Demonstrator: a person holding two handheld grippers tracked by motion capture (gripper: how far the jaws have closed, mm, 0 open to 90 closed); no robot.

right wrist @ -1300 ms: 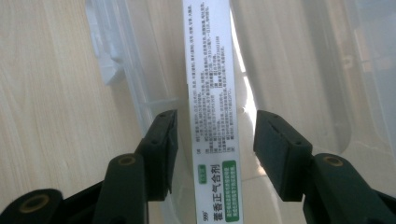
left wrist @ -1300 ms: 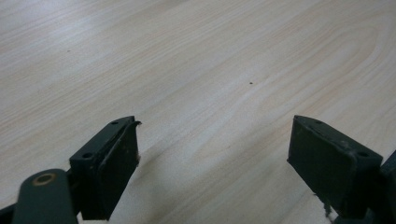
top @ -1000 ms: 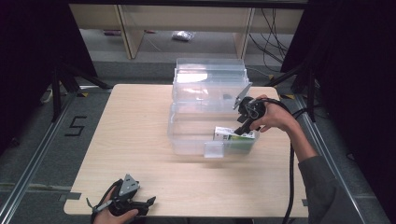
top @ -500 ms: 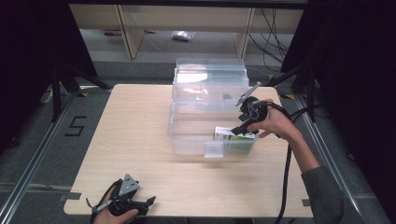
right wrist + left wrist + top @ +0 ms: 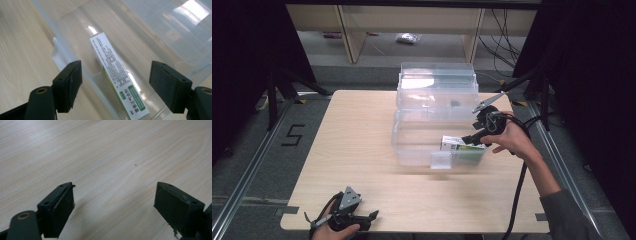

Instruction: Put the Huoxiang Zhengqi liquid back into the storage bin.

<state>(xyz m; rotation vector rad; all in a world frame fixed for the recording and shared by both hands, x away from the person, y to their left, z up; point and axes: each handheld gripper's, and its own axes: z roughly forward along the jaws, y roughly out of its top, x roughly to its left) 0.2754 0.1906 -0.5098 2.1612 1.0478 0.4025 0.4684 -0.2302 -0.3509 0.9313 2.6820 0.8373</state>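
Note:
A clear plastic storage box [image 5: 412, 145] [image 5: 160, 37] stands open in the middle of the wooden table, its lid [image 5: 437, 82] tipped back behind it. Inside its front right corner lies a white and green carton [image 5: 459, 144] [image 5: 117, 75] with printed text. My right gripper [image 5: 474, 136] [image 5: 115, 87] hovers open over that carton, jaws wide apart on either side of it and not touching it. My left gripper [image 5: 369, 217] [image 5: 113, 207] rests open low over bare wood at the table's front left edge, with nothing between its jaws.
The box's latch tab [image 5: 441, 160] sticks out at its front wall. A black cable [image 5: 517, 200] trails from the right gripper off the table's front edge. Shelving and floor clutter lie beyond the far edge.
The right gripper has drawn back a little from the carton, which lies in the box. The left gripper has not moved.

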